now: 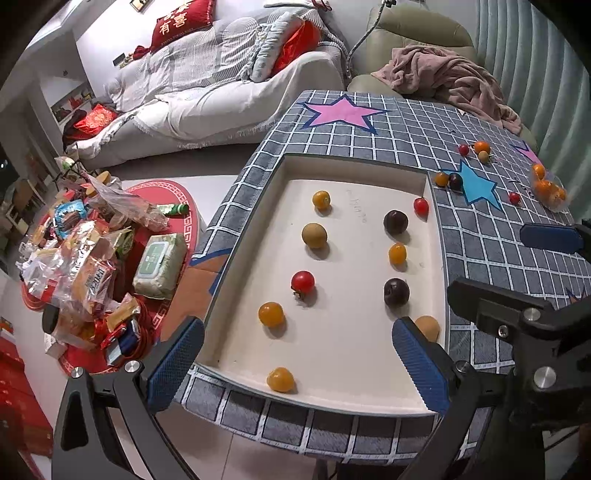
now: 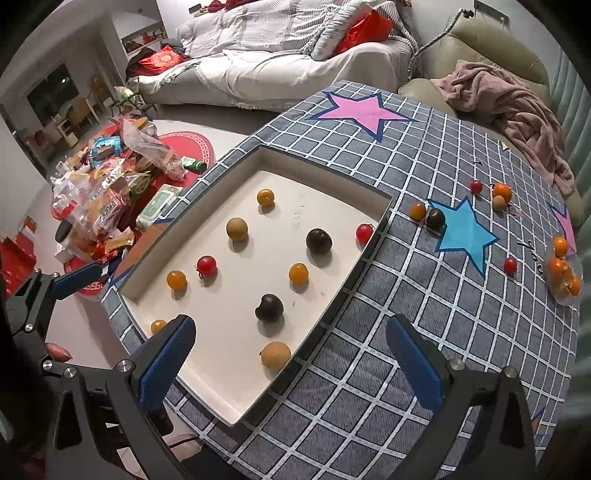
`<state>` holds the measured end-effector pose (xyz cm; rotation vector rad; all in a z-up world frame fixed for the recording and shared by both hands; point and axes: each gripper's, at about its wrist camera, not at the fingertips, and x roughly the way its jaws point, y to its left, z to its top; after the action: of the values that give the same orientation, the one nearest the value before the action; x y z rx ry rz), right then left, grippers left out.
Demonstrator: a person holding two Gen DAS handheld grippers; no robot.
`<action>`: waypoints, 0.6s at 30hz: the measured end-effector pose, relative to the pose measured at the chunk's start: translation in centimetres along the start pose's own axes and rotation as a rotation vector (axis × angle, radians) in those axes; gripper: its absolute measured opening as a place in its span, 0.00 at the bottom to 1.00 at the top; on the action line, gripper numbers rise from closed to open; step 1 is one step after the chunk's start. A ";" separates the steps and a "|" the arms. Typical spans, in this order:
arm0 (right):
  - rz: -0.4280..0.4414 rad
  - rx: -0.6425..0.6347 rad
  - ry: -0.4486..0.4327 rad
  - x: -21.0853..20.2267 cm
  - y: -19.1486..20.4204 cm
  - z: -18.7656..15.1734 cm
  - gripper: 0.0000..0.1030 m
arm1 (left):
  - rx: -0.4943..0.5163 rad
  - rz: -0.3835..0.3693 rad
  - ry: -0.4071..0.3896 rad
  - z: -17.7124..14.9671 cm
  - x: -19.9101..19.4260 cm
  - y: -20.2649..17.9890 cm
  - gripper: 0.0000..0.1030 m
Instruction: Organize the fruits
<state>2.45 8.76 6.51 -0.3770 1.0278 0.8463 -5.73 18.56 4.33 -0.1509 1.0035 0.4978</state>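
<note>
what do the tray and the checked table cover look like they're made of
The tray looks like rigid plastic or coated board, matte off-white with a darker rim: smooth floor, straight upright walls, no glare. The checked table cover looks like woven fabric, matte and slightly fuzzy, curving down over the table's edge.

- I see a tray (image 2: pixel 369 243) lying on the table (image 2: pixel 369 387), toward its left side, with my left gripper (image 1: pixel 299 365) over the tray's near edge.
- In the tray, small fruits (image 2: pixel 238 229) lie apart in two loose rows running away from me.
- To the right of the tray, more loose fruit (image 2: pixel 436 218) lies on the tablecloth, two pieces touching beside a star patch (image 2: pixel 465 232).
- Farther right, near the table's edge, a bag of fruit (image 2: pixel 563 269) rests.
- Left of the table, a heap of snack packets (image 1: pixel 85 266) sits lower down.
- Behind the table stand a sofa (image 1: pixel 221 99) and an armchair (image 1: pixel 417 33).
</note>
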 end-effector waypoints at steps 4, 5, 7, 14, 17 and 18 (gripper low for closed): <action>-0.010 -0.005 -0.003 -0.4 0.4 -0.4 1.00 | 0.007 0.009 -0.006 -0.7 -0.6 -0.1 0.99; -0.011 -0.006 -0.003 -0.4 0.5 -0.5 1.00 | 0.008 0.014 -0.008 -0.9 -0.7 -0.1 0.99; -0.013 -0.008 -0.002 -0.6 0.7 -0.8 1.00 | 0.012 0.019 -0.008 -1.3 -0.9 -0.2 0.99; -0.020 -0.011 -0.008 -1.1 0.8 -1.7 1.00 | 0.022 0.025 -0.020 -2.2 -1.8 -0.7 0.99; -0.019 -0.007 -0.013 -1.5 0.7 -2.0 1.00 | 0.028 0.022 -0.022 -2.5 -2.1 -0.9 0.99; -0.018 -0.004 -0.015 -1.6 0.6 -2.1 1.00 | 0.030 0.023 -0.023 -2.5 -2.2 -1.0 0.99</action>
<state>0.36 7.07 6.94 -0.3826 1.0072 0.8342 -8.10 16.08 4.71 -0.1064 0.9904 0.5045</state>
